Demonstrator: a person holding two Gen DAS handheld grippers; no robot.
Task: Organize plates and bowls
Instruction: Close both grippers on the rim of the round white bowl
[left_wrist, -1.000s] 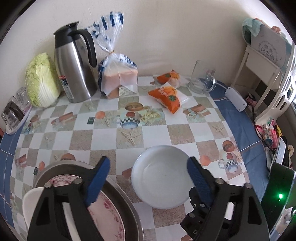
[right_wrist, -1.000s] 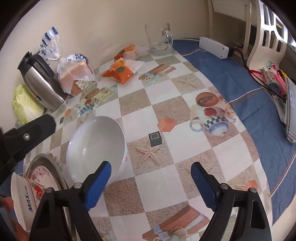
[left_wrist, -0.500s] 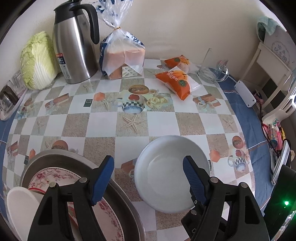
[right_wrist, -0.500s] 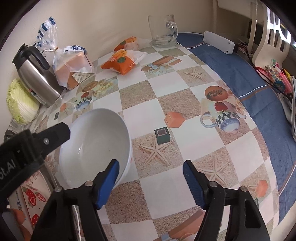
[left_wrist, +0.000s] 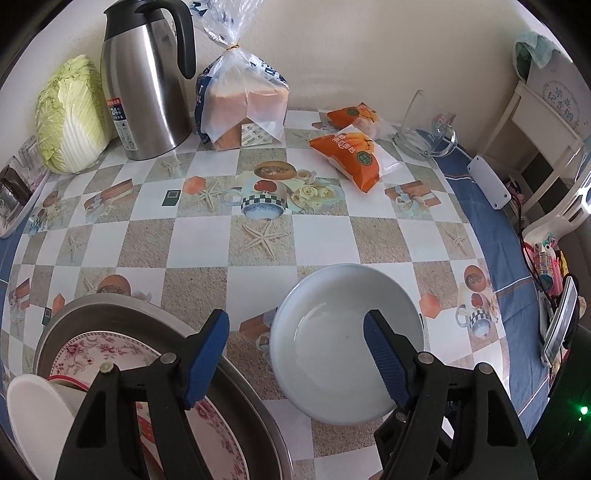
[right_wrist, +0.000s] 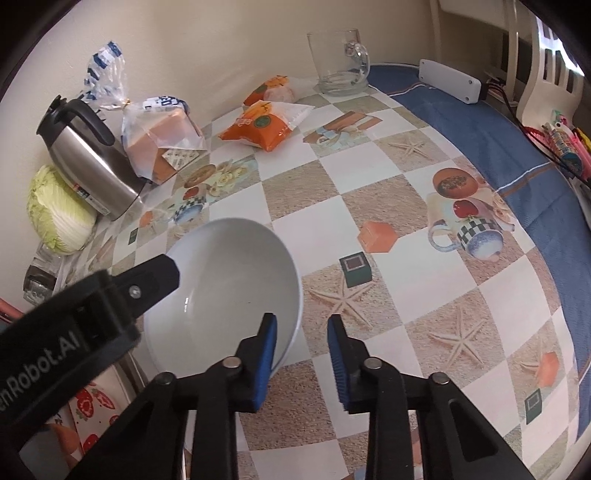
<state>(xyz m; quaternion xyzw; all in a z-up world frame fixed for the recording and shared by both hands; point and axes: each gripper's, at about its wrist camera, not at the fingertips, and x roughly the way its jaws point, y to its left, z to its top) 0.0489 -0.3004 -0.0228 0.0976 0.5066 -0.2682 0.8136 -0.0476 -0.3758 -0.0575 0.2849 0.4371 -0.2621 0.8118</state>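
Checkered cloth covers the worktop (right_wrist: 369, 184) under both tools. With jaws closing, the right gripper (right_wrist: 302, 354) straddles the near rim of the white bowl (right_wrist: 229, 280), pads not yet pressing. Left of it, the left gripper (left_wrist: 295, 354) gapes wide, empty, between bowl and steel basin (left_wrist: 155, 317) of plates.

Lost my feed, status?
Right hand-held gripper closing over white bowl rim, pads not pressing. Left hand-held gripper open above it. Nothing blocking.
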